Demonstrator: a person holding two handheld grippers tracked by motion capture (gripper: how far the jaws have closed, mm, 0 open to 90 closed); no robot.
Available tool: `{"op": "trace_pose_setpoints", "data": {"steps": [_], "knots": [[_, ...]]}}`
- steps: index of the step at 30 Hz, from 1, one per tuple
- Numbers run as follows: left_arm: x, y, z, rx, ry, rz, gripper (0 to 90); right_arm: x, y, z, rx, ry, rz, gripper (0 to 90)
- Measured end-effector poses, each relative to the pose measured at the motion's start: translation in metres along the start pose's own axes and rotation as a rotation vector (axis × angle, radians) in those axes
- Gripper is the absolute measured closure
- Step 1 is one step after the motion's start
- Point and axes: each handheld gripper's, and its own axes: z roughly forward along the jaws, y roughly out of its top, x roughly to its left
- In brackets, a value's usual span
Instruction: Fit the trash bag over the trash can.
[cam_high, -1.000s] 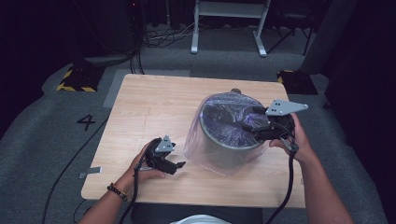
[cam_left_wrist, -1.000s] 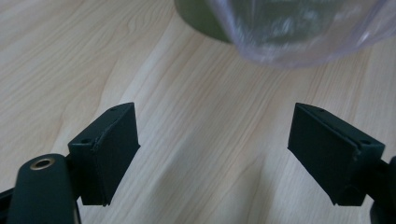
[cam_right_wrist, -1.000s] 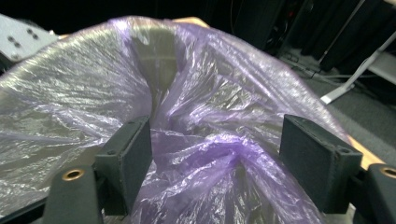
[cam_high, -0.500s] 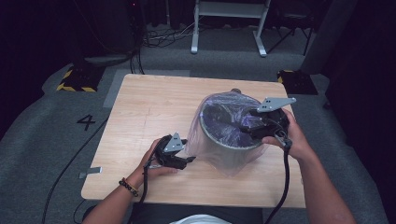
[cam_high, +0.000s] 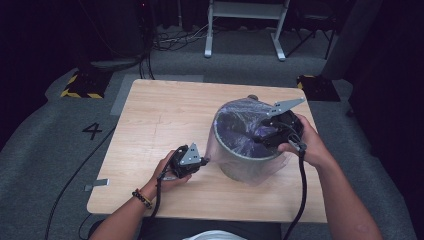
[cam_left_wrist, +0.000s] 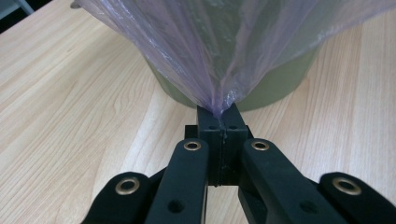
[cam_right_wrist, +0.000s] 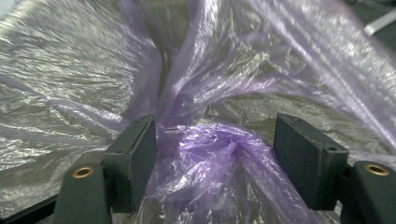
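Note:
A grey-green round bin (cam_high: 248, 169) stands on the wooden table (cam_high: 160, 115), right of centre, lined with a thin purple plastic bag (cam_high: 235, 125) that drapes over its rim. My left gripper (cam_high: 205, 160) sits at the bin's lower left side. Its jaws have just closed and are shut (cam_left_wrist: 221, 114) on a gathered corner of the bag (cam_left_wrist: 219, 46), with the bin (cam_left_wrist: 289, 79) just behind. My right gripper (cam_high: 257, 137) reaches into the bin's mouth. Its jaws (cam_right_wrist: 215, 144) have just been closing a little and still stand wide, with a bunch of the bag (cam_right_wrist: 210, 158) between them, not pinched.
The table's left half (cam_high: 150, 150) is bare wood. On the grey floor lie cables (cam_high: 70, 185) and a number 4 mark (cam_high: 93, 131). A yellow-black striped block (cam_high: 82, 85) sits at back left, a metal frame (cam_high: 245, 30) at the back.
My left gripper moved right to the bin and closed on the bag's hanging edge. My right gripper shifted slightly left over the bin's mouth, jaws narrowing a little.

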Motion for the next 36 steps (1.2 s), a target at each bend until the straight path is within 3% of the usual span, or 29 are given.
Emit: {"op": "trace_pose_setpoints", "data": {"steps": [2, 9, 13, 15, 28, 36], "knots": [[0.0, 0.0, 0.0, 0.013, 0.001, 0.008, 90.0, -0.002, 0.002, 0.005, 0.068, 0.002, 0.022, 33.8], [-0.001, -0.001, 0.0, 0.022, -0.007, 0.016, 90.0, -0.002, 0.002, 0.012, 0.157, 0.041, 0.023, 37.0], [-0.001, -0.002, 0.001, 0.035, -0.006, 0.019, 90.0, -0.003, 0.004, 0.015, 0.19, 0.046, 0.04, 33.2], [-0.001, -0.003, 0.001, 0.036, -0.004, 0.018, 90.0, -0.002, 0.005, 0.019, 0.225, 0.044, 0.018, 29.3], [0.004, -0.008, -0.003, -0.003, -0.006, -0.022, 87.9, -0.001, 0.005, 0.024, 0.246, 0.044, 0.006, 24.7], [0.003, -0.008, -0.005, 0.0, 0.003, -0.014, 86.5, 0.0, 0.006, 0.026, 0.274, 0.047, -0.001, 27.4]]}}
